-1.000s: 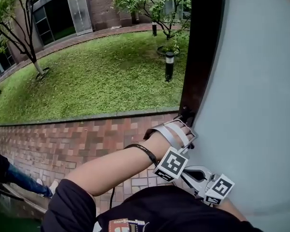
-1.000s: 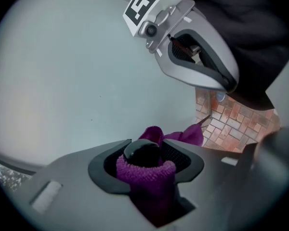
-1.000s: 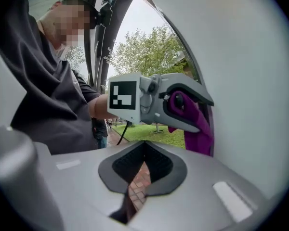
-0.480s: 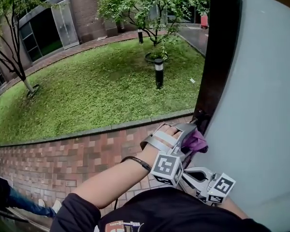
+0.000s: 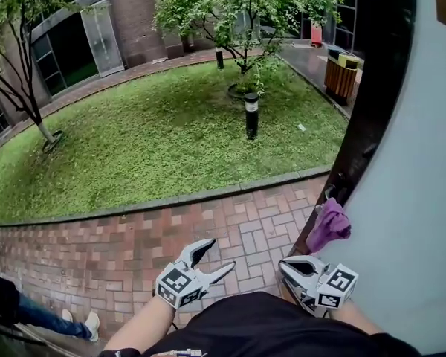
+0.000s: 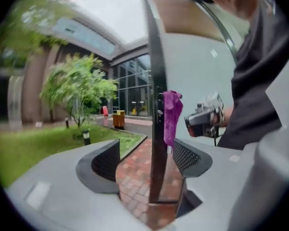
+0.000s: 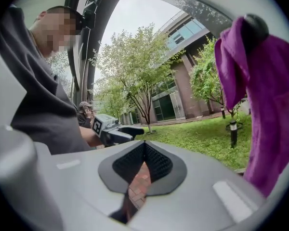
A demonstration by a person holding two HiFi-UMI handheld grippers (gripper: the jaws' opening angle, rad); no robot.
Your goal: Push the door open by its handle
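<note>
Right claw (image 7: 144, 147), jaws together, near purple cloth (image 7: 260, 95) draped over handle (image 7: 256, 25).

— Where does the head view sit?
— High up, tilted steeply down over the brick paving (image 5: 134, 229) and lawn (image 5: 156, 140), with the door (image 5: 409, 199) at its right.
— And the gripper views?
— Both are low and roughly level. The left gripper view faces the door's edge and catches the right gripper (image 6: 202, 121). The right gripper view faces the lawn and the left gripper (image 7: 135, 130).
— What do they share?
— The purple cloth (image 7: 265, 105), and probably the same lamp post (image 5: 251, 115).
</note>
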